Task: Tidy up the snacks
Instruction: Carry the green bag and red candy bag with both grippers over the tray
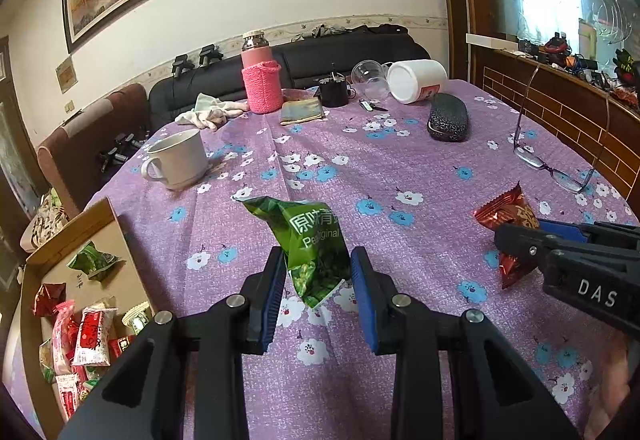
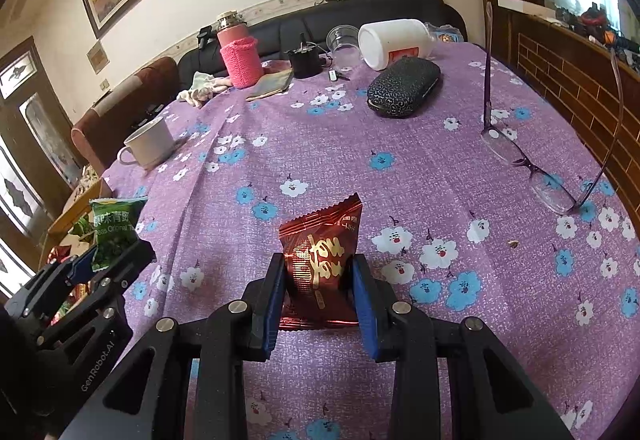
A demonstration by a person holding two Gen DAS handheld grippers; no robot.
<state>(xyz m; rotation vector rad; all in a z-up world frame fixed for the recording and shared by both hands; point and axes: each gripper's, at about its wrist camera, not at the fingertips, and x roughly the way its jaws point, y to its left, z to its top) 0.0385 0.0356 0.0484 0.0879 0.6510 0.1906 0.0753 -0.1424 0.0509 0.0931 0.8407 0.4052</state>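
Note:
My left gripper (image 1: 318, 272) is shut on a green pea snack packet (image 1: 308, 240) and holds it above the purple flowered tablecloth (image 1: 400, 167). My right gripper (image 2: 318, 280) is shut on a red snack packet (image 2: 320, 268), also over the cloth. In the left wrist view the red packet (image 1: 508, 215) and the right gripper (image 1: 520, 244) show at the right. In the right wrist view the green packet (image 2: 114, 232) and the left gripper (image 2: 108, 260) show at the left. A cardboard box (image 1: 80, 240) with several snack packets (image 1: 88, 336) stands off the table's left edge.
A white mug (image 1: 176, 159) stands at the left of the table. Glasses (image 1: 552, 159) lie at the right, a dark glasses case (image 1: 448, 117) behind. At the back are a pink bottle (image 1: 260, 79), a tipped white jar (image 1: 416, 79), a cloth (image 1: 212, 111) and a black cup (image 1: 334, 91).

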